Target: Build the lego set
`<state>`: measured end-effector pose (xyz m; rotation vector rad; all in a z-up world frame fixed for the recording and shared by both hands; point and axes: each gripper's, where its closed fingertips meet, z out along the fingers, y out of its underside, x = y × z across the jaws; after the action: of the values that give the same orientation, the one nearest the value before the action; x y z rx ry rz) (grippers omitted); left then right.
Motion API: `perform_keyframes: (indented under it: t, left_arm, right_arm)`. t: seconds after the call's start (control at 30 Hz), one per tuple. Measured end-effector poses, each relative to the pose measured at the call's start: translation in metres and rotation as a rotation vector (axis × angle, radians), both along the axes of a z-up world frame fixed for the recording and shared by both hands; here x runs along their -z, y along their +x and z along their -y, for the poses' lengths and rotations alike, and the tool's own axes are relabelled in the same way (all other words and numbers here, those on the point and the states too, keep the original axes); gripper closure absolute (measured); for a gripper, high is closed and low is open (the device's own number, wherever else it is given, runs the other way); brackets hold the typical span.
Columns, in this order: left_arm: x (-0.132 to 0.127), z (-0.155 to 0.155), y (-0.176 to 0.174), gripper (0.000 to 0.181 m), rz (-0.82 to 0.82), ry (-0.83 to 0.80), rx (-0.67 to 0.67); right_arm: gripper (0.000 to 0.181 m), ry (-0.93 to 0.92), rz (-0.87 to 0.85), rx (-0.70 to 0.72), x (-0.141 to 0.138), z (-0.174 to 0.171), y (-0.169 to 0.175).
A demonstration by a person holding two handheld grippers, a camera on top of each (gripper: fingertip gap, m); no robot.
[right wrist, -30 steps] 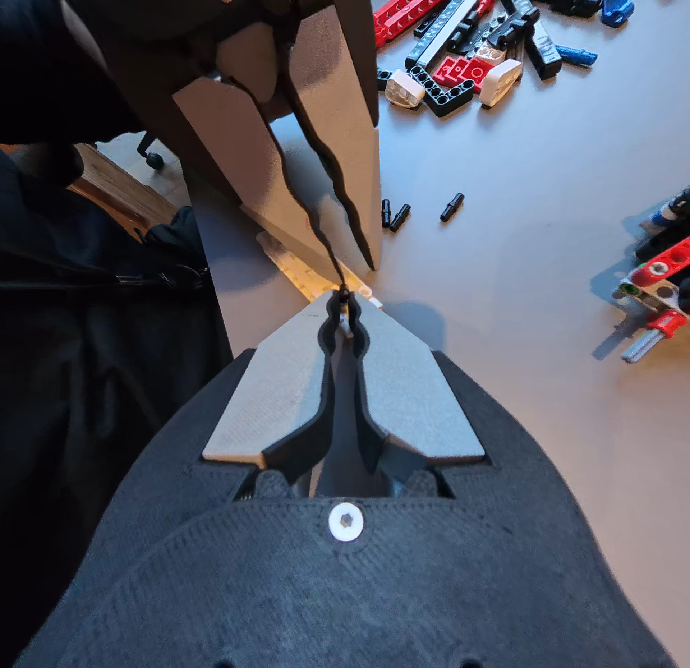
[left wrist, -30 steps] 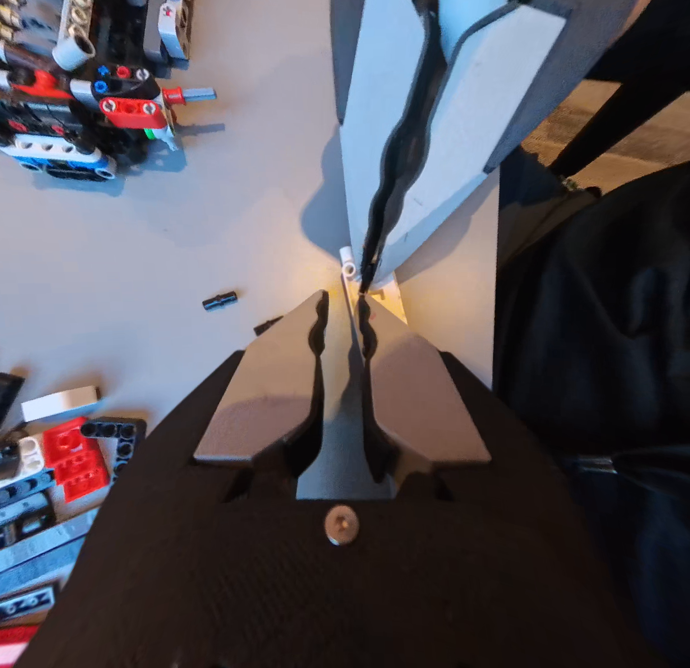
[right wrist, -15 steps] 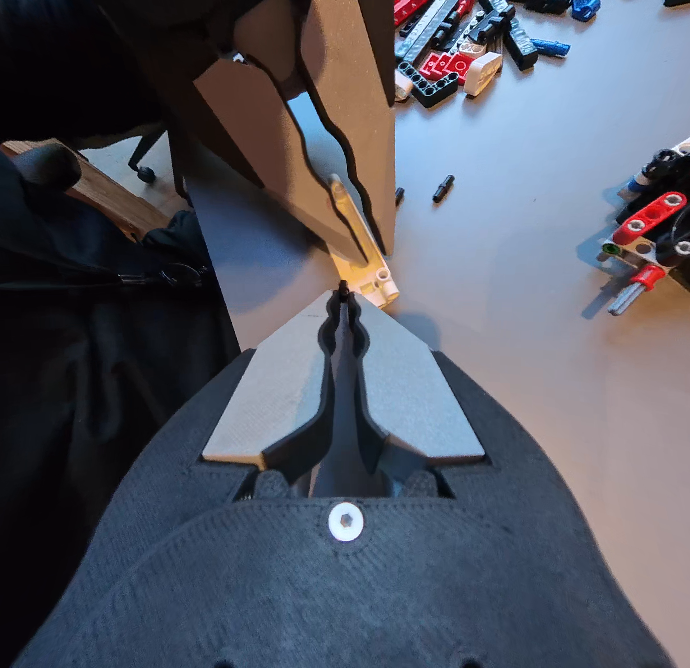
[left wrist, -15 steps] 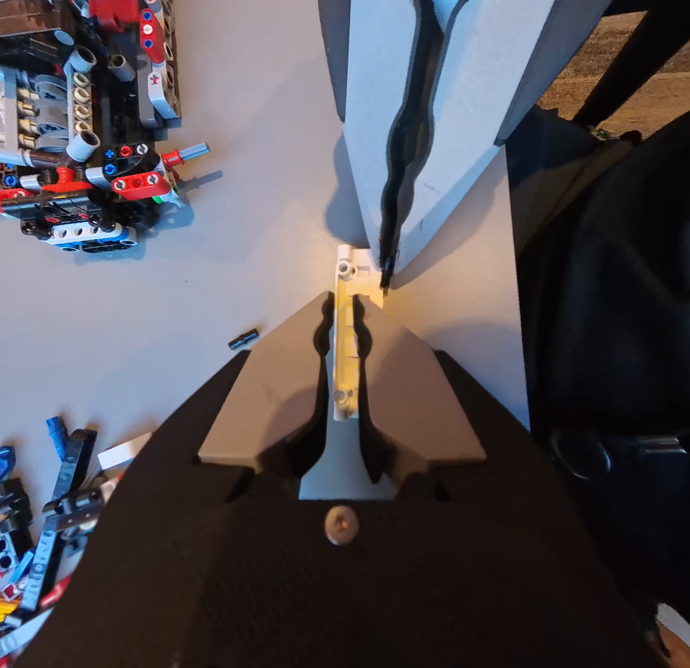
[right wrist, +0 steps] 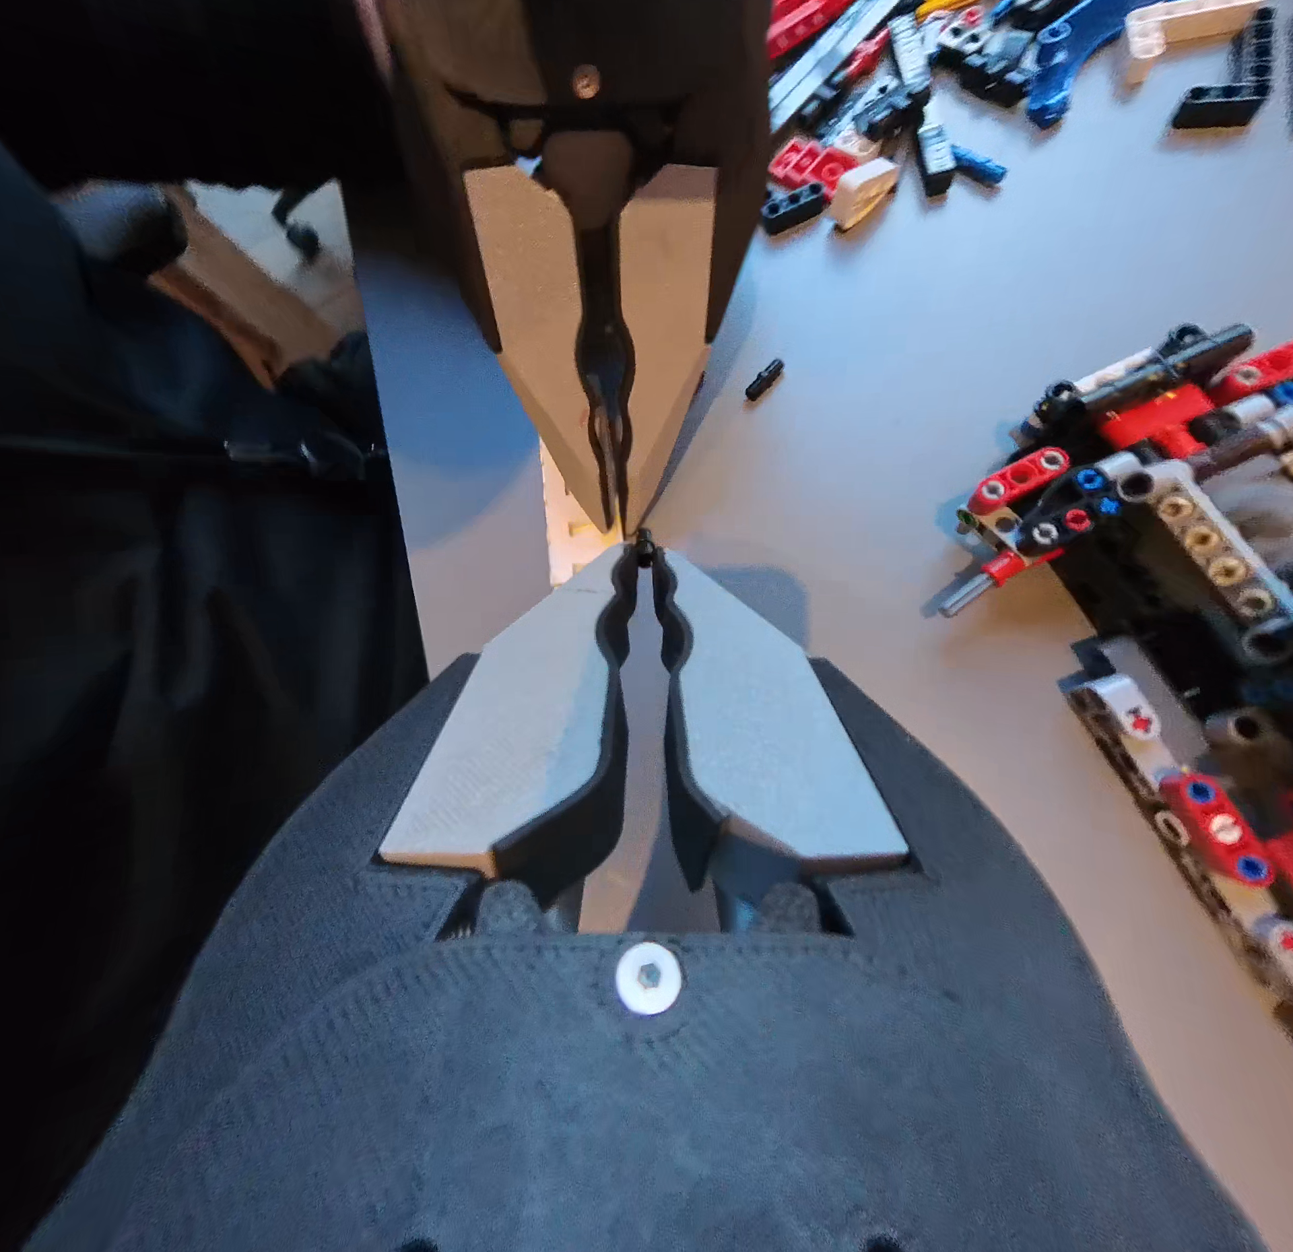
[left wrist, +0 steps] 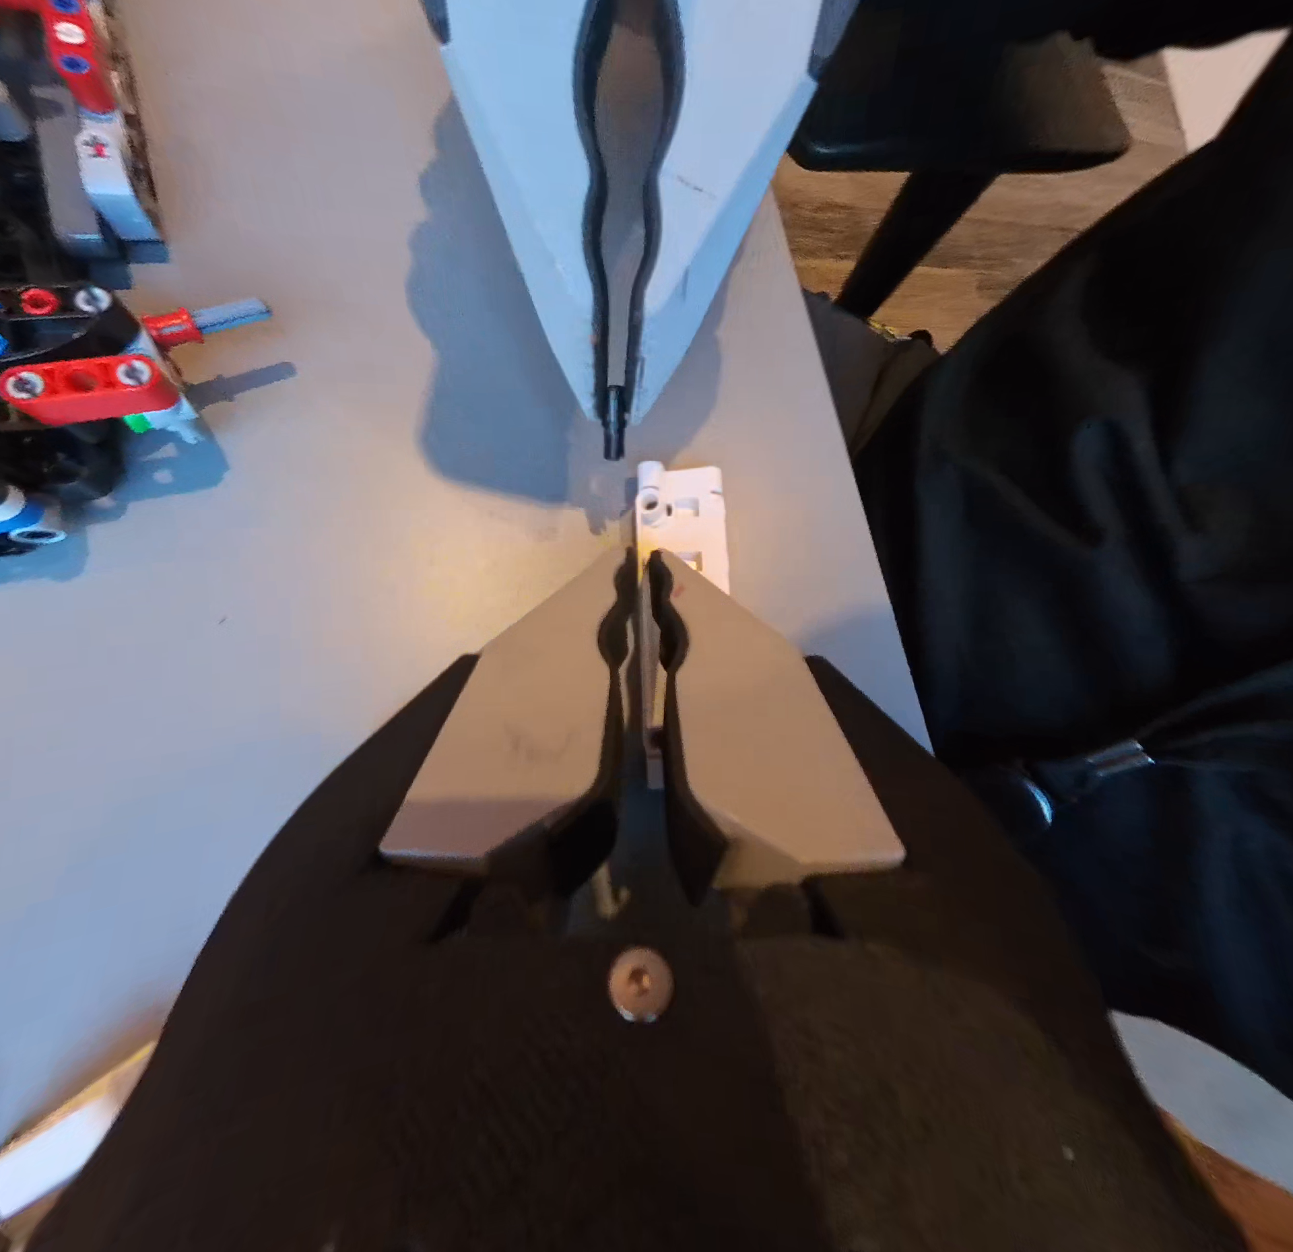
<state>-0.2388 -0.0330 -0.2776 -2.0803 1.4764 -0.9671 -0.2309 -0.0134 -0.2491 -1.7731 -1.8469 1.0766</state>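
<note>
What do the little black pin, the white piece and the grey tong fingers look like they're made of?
Black pin: likely hard moulded plastic, slightly glossy, with crisp ridges.
White piece: smooth plastic, light glowing through it, with moulded holes.
Fingers of the right tongs: matte grey, finely lined texture, probably 3D-printed plastic; their dark wavy inner edges could be rubber, but that's unclear.
</note>
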Motion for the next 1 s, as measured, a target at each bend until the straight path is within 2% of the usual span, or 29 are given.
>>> perform_keyframes:
  t: [0.1, 0.33, 0.77, 1.0]
  left_arm:
    - [0.000, 0.001, 0.002, 0.181, -0.017, -0.015, 0.031]
    - [0.000, 0.002, 0.008, 0.181, -0.014, 0.028, 0.034]
    - [0.000, 0.001, 0.014, 0.180, -0.019, 0.104, 0.031]
    - [0.000, 0.001, 0.015, 0.181, -0.013, 0.118, 0.008]
  right_arm:
    - [0.179, 0.008, 0.090, -0.107, 0.005, 0.004, 0.003]
    - [0.180, -0.037, 0.301, -0.207, 0.017, 0.015, 0.009]
    - [0.179, -0.120, 0.562, -0.207, 0.020, 0.014, 0.018]
    - [0.180, -0.176, 0.619, -0.167, 0.019, 0.015, 0.015]
